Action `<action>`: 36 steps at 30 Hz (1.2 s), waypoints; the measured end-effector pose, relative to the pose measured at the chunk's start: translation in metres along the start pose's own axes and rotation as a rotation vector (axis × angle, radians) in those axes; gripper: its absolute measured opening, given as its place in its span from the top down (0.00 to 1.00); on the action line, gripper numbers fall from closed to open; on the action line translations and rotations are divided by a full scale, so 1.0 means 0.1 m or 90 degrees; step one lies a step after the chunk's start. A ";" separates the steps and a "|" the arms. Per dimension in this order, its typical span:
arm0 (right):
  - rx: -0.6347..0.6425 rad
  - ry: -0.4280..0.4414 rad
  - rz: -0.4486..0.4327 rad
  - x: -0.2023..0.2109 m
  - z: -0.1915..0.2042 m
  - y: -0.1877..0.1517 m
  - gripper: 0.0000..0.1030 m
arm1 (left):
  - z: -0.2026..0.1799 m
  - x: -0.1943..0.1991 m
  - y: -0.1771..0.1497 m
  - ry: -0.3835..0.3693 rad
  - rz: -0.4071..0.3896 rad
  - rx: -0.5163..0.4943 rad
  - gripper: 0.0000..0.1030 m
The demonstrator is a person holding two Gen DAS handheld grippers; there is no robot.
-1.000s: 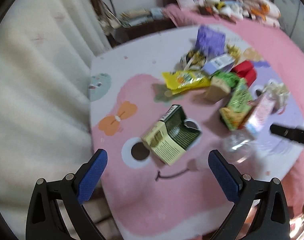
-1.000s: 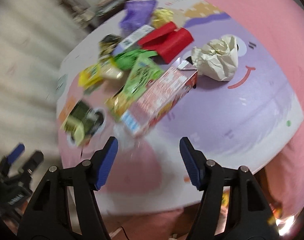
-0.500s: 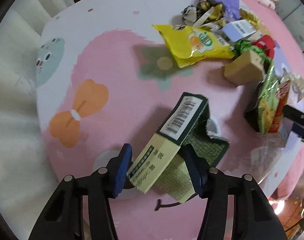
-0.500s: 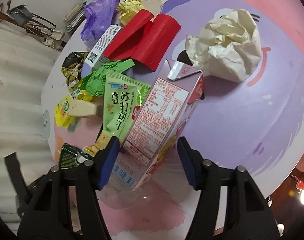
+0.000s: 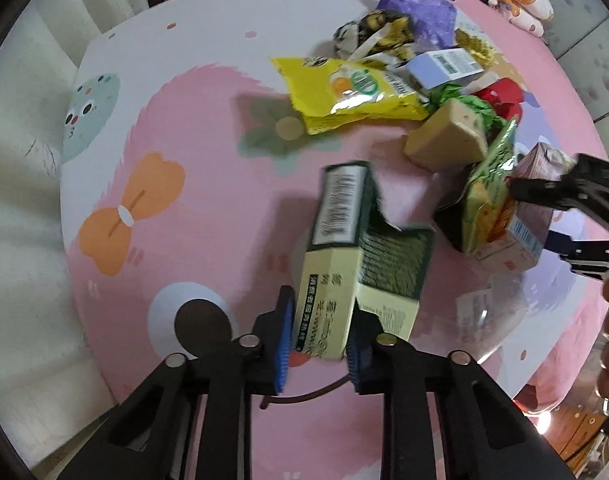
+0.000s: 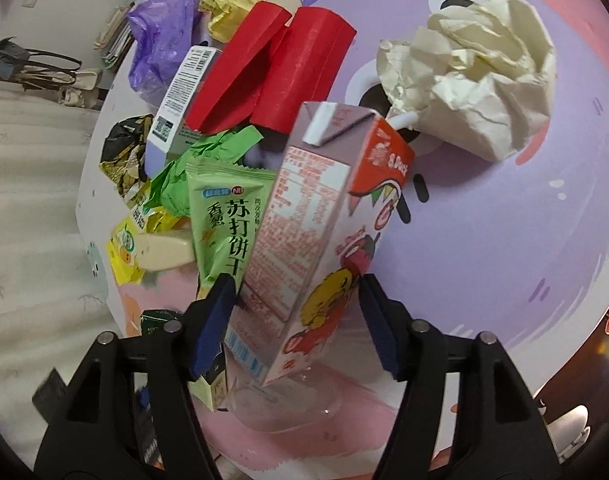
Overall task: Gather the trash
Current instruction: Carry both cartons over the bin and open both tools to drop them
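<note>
A dark green and pale yellow box (image 5: 336, 240) stands tipped up off the pink tabletop (image 5: 192, 208). My left gripper (image 5: 318, 346) points down at it and its jaws are closing, both blue pads pressing the box's yellow end. A pink and red drink carton (image 6: 304, 220) lies tilted among the trash, also visible as the carton (image 5: 540, 168) in the left wrist view. My right gripper (image 6: 294, 304) straddles its lower end. Its jaws are opening, the pads close beside the carton's sides without a clear squeeze. A green cracker packet (image 6: 220, 216) leans on the carton.
Trash is piled beyond: a yellow snack bag (image 5: 352, 92), a tan block (image 5: 444, 144), a red box (image 6: 288, 68), crumpled paper (image 6: 476, 80), a purple bag (image 6: 164, 32). Clear plastic (image 6: 288, 400) lies under the carton. The table's edge runs close below both grippers.
My left gripper dropped onto the green and yellow box and closed around it; the box now stands steeper. My right gripper came down over the drink carton.
</note>
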State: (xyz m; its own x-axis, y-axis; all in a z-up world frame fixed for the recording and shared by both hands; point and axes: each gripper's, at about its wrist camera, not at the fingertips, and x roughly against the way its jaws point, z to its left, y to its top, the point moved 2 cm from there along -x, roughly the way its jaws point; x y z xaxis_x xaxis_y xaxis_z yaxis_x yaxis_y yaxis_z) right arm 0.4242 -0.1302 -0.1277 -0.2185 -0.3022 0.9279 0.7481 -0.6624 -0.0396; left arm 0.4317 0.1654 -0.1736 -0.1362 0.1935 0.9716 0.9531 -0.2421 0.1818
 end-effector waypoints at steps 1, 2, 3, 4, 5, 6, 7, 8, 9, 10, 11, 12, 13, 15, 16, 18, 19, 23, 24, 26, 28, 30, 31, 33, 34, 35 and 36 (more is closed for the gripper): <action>0.003 -0.005 0.003 -0.03 0.00 0.00 0.40 | -0.06 0.03 -0.01 0.003 -0.006 0.000 0.82; 0.006 -0.008 0.005 -0.06 -0.01 -0.01 0.42 | -0.08 0.07 -0.04 0.009 -0.013 -0.002 0.82; 0.007 -0.011 0.005 -0.08 -0.03 -0.02 0.49 | -0.10 0.09 -0.06 0.012 -0.017 -0.001 0.82; 0.004 -0.002 0.001 -0.07 -0.06 -0.05 0.49 | -0.11 0.12 -0.08 0.010 -0.022 0.000 0.82; 0.006 0.005 -0.004 -0.05 -0.08 -0.08 0.53 | -0.14 0.17 -0.09 0.008 -0.027 0.001 0.83; 0.014 0.010 -0.011 -0.01 -0.09 -0.10 0.57 | -0.17 0.23 -0.09 0.009 -0.035 0.003 0.83; 0.025 0.009 -0.019 0.05 -0.11 -0.14 0.60 | -0.14 0.34 -0.08 0.009 -0.042 0.004 0.83; 0.030 0.007 -0.023 0.10 -0.14 -0.17 0.63 | -0.14 0.41 -0.06 0.008 -0.043 0.004 0.83; 0.033 0.011 -0.027 0.16 -0.17 -0.20 0.64 | -0.14 0.46 -0.08 0.006 -0.051 0.007 0.83; 0.036 0.024 -0.032 0.24 -0.22 -0.24 0.65 | -0.17 0.54 -0.09 0.003 -0.059 0.010 0.83; 0.039 0.037 -0.037 0.31 -0.26 -0.26 0.66 | -0.20 0.62 -0.08 0.001 -0.074 0.012 0.83; 0.042 0.051 -0.040 0.38 -0.30 -0.29 0.67 | -0.22 0.69 -0.12 0.004 -0.088 0.013 0.83; 0.045 0.070 -0.048 0.49 -0.36 -0.33 0.67 | -0.28 0.78 -0.08 0.007 -0.097 0.013 0.83; 0.067 0.094 -0.064 0.68 -0.43 -0.42 0.67 | -0.32 1.01 -0.14 0.013 -0.124 0.018 0.83; 0.087 0.104 -0.074 0.80 -0.47 -0.48 0.67 | -0.34 1.08 -0.17 0.014 -0.134 0.021 0.83; 0.132 0.121 -0.086 1.01 -0.56 -0.60 0.67 | -0.49 1.29 -0.38 0.016 -0.157 0.028 0.83; 0.163 0.127 -0.090 1.13 -0.64 -0.70 0.67 | -0.58 1.35 -0.49 0.015 -0.164 0.032 0.83; 0.259 0.126 -0.081 1.38 -0.96 -1.03 0.67 | -1.09 1.40 -1.15 0.008 -0.172 0.061 0.83; 0.281 0.125 -0.075 1.41 -1.08 -1.11 0.67 | -1.21 1.36 -1.29 0.006 -0.167 0.070 0.83; 0.330 0.115 -0.061 1.42 -1.36 -1.29 0.67 | -1.53 1.22 -1.67 -0.006 -0.149 0.085 0.83; 0.383 0.095 -0.044 1.36 -1.62 -1.52 0.67 | -1.79 1.07 -1.97 -0.015 -0.125 0.088 0.83; 0.429 0.077 -0.026 1.26 -1.91 -1.72 0.67 | -2.10 0.85 -2.32 -0.018 -0.104 0.077 0.83; 0.452 0.066 -0.015 1.17 -2.09 -1.85 0.67 | -2.22 0.72 -2.46 -0.016 -0.091 0.074 0.83; 0.468 0.047 0.012 0.96 -2.38 -1.99 0.67 | -2.42 0.42 -2.73 -0.016 -0.056 0.073 0.83; 0.469 0.032 0.030 0.77 -2.56 -2.07 0.67 | -2.50 0.24 -2.86 -0.010 -0.045 0.072 0.83; 0.467 0.020 0.041 0.63 -2.70 -2.10 0.67 | -2.54 0.12 -2.93 -0.003 -0.038 0.068 0.83; 0.461 0.010 0.053 0.46 -2.85 -2.13 0.67 | -2.61 -0.09 -3.03 0.011 -0.028 0.058 0.83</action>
State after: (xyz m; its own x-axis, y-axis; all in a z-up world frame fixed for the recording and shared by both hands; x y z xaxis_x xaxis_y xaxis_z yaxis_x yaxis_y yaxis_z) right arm 0.0758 -0.1984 -0.1826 -0.1474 -0.3460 0.9266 0.9885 -0.0186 0.1503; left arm 0.0734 -0.0113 -0.1978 -0.1829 0.1859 0.9654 0.9664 -0.1463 0.2113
